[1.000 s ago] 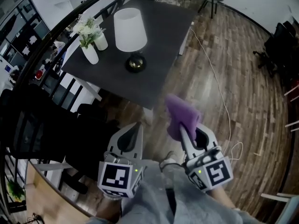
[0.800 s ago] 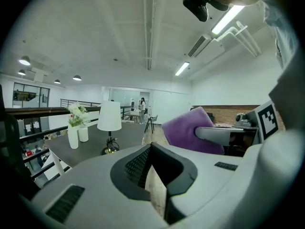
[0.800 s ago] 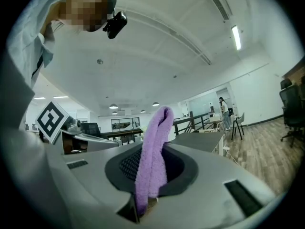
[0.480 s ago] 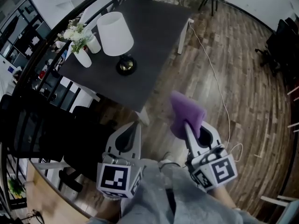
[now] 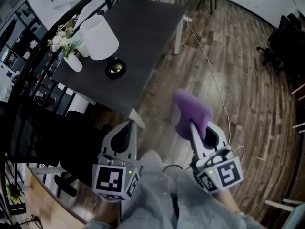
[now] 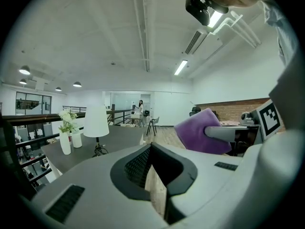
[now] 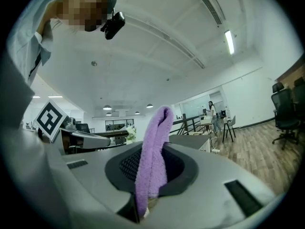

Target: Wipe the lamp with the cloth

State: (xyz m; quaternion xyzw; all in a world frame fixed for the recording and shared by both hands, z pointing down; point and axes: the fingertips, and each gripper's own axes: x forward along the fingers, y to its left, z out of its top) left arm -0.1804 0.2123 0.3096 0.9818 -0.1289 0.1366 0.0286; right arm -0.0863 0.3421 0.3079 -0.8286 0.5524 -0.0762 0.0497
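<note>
The lamp (image 5: 100, 37), with a white shade and a round dark base, stands on a dark table (image 5: 147, 27) at the upper left, far ahead of both grippers. The left gripper view shows the lamp (image 6: 96, 124) in the distance. My right gripper (image 5: 194, 128) is shut on a purple cloth (image 5: 190, 112), held over the wooden floor; the cloth (image 7: 153, 161) stands up between the jaws. My left gripper (image 5: 127, 128) is held beside it, its jaws together with nothing in them (image 6: 152, 149). The cloth (image 6: 201, 132) also shows to its right.
White vases with flowers (image 5: 69, 49) stand beside the lamp. A black railing (image 5: 43, 70) runs along the table's left side. A white cable (image 5: 214, 80) trails across the floor. Office chairs (image 5: 281, 42) stand at the right. A person (image 6: 140, 109) is far off.
The table and lamp have slid left in the head view. The right gripper still holds the cloth, and both grippers keep roughly the same place.
</note>
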